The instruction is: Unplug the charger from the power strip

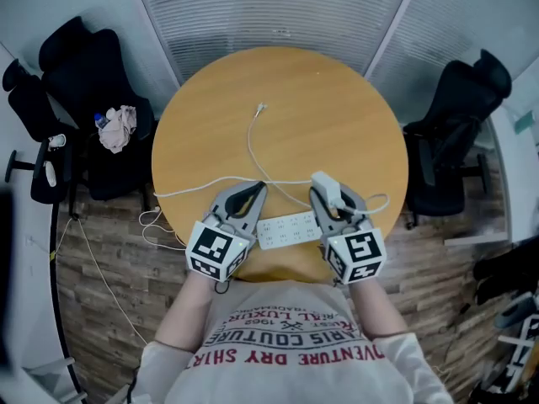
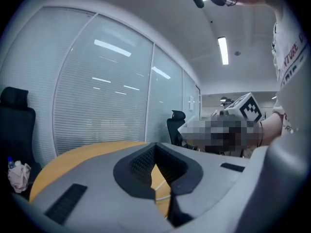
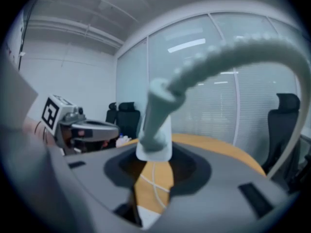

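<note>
A white power strip (image 1: 286, 229) lies on the near edge of the round wooden table (image 1: 337, 116). My right gripper (image 1: 326, 195) is shut on the white charger (image 1: 327, 183), held up above the strip's right end. In the right gripper view the charger (image 3: 156, 142) stands between the pads, and its thick white cable (image 3: 233, 52) arches over to the right. The thin cable (image 1: 251, 146) trails across the table to a loose plug (image 1: 261, 108). My left gripper (image 1: 255, 192) hovers over the strip's left end with its fingertips (image 2: 155, 148) together and nothing in them.
Black office chairs stand left (image 1: 76, 99) and right (image 1: 459, 133) of the table, and a crumpled cloth (image 1: 118, 129) lies on the left one. The strip's own lead (image 1: 189, 190) runs off the table's left edge to the wood floor. Glass walls with blinds (image 1: 278, 7) stand behind.
</note>
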The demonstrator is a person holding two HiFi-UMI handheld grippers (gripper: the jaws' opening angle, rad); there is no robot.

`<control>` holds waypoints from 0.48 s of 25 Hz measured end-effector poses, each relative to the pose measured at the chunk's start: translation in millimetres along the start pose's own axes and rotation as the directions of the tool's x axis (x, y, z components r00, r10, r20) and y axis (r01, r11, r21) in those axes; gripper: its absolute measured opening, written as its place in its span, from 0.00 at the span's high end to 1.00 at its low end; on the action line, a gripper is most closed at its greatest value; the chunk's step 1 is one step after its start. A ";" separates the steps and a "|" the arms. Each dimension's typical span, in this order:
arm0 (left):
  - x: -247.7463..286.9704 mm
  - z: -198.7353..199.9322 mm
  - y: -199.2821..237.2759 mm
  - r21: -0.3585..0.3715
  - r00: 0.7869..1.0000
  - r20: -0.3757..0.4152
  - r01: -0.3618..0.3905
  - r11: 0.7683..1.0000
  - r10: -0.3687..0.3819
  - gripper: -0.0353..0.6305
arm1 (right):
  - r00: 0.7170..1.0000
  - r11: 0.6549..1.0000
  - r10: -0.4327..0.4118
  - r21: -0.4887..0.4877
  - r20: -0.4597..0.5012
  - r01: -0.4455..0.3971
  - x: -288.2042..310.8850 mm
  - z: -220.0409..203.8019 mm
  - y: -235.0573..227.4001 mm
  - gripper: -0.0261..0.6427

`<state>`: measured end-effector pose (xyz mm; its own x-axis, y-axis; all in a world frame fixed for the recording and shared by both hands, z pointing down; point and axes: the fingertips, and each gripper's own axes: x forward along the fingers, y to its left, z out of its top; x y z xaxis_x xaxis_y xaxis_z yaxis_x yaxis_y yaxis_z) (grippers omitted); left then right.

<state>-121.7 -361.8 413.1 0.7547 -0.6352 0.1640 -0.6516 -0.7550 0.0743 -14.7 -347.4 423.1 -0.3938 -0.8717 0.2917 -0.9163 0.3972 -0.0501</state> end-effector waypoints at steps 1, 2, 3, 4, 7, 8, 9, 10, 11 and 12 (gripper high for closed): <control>-6.0 7.8 0.0 0.014 1.000 0.019 -0.005 1.000 0.005 0.90 | 1.000 1.000 0.006 -0.006 0.014 -0.006 0.1 4.0 2.2 0.73; -11.9 14.4 0.5 0.027 0.999 0.037 -0.012 1.000 0.011 0.90 | 1.000 1.000 0.011 -0.012 0.026 -0.010 0.2 7.3 4.4 0.73; -17.9 20.1 1.4 0.038 0.999 0.051 -0.021 0.999 0.019 0.90 | 0.999 1.000 0.015 -0.016 0.038 -0.014 0.3 10.1 6.5 0.73; -23.4 25.3 2.8 0.045 0.997 0.065 -0.031 0.998 0.028 0.90 | 0.999 1.000 0.018 -0.018 0.051 -0.017 0.3 12.3 8.3 0.73; -34.4 39.0 8.8 0.049 0.992 0.106 -0.066 0.997 0.061 0.90 | 0.998 1.000 0.009 -0.015 0.063 -0.008 1.5 13.6 9.8 0.73; -36.1 42.1 10.6 0.049 0.991 0.115 -0.078 0.996 0.072 0.90 | 0.998 1.000 0.004 -0.010 0.058 -0.003 2.1 12.5 9.6 0.73; -37.2 44.5 11.8 0.045 0.989 0.119 -0.090 0.995 0.084 0.90 | 0.999 1.000 0.001 -0.002 0.053 -0.001 2.4 11.3 9.5 0.73; -37.8 46.0 12.5 0.039 0.988 0.119 -0.100 0.994 0.095 0.90 | 0.999 1.000 0.002 0.005 0.051 -0.003 2.4 10.5 9.8 0.73; -38.2 46.4 12.9 0.035 0.988 0.118 -0.108 0.994 0.103 0.90 | 0.999 1.000 0.006 0.010 0.051 -0.006 2.2 10.2 10.5 0.73; -38.2 45.9 13.6 0.036 0.987 0.117 -0.112 0.993 0.107 0.90 | 0.999 1.000 0.010 0.009 0.052 -0.010 2.0 10.4 11.5 0.73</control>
<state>-155.8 -355.2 362.8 0.6841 -0.7274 0.0545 -0.7291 -0.6842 0.0200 -26.7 -347.6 413.2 -0.4058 -0.8816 0.2411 -0.9130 0.4033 -0.0620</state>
